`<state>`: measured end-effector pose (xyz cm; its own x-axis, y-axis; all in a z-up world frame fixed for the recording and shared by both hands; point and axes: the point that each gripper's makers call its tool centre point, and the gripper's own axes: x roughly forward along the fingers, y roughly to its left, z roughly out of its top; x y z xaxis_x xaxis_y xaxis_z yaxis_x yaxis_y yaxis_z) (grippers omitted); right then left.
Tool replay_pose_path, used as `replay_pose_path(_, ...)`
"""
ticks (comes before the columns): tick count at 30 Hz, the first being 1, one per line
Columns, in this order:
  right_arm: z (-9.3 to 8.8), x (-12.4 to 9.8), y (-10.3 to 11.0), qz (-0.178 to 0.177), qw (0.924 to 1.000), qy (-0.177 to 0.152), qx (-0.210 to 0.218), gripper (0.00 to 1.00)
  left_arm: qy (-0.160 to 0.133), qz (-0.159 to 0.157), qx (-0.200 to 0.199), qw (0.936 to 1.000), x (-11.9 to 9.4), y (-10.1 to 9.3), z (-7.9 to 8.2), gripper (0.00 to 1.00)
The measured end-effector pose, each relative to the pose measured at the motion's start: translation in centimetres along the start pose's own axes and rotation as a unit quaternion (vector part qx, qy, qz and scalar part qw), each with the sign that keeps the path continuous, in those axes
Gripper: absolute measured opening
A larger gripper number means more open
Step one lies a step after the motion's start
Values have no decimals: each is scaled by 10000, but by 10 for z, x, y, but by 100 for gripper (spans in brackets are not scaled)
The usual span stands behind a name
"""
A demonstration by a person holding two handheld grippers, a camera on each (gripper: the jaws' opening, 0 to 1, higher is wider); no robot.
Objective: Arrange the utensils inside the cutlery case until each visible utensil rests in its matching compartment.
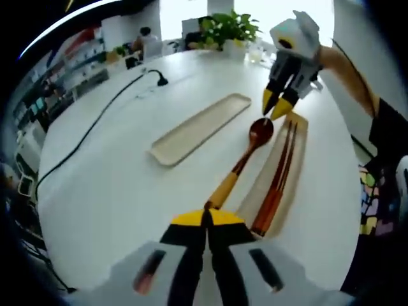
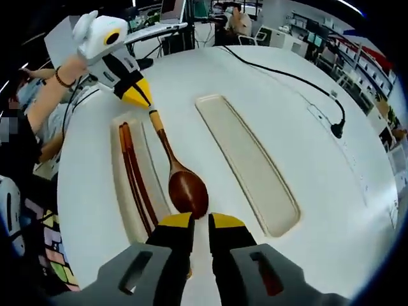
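Both views face each other along the spoon (image 1: 245, 159), close above the table (image 1: 127, 185).

Left gripper (image 1: 207, 220), bottom centre, jaws closed; right gripper (image 2: 201, 223), bottom centre, jaws slightly parted; forearms extended.

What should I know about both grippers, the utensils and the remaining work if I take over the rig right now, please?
Left gripper: shut on the wooden spoon by its yellow handle end.
Right gripper: close to the spoon's bowl, tips slightly apart; I cannot tell if it grips.
Chopsticks: already lying in the near tray.
Far tray: nothing in it.
Spoon lies on the white table between the two trays.
Left: probably set the spoon into the far tray, then release.
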<state>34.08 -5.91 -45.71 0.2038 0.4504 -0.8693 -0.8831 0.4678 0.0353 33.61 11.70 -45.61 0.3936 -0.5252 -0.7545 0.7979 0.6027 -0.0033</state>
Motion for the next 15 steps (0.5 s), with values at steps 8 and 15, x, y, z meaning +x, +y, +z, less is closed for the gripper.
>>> replay_pose_path(8,3,5,0,-7,9999,135,17,8,-65,-41,-55,10000,2,1,0,1)
replay_pose_path(15,6,3,3,20,9998,161,-64,10,-44,-51,-49,10000,3,2,-5,1)
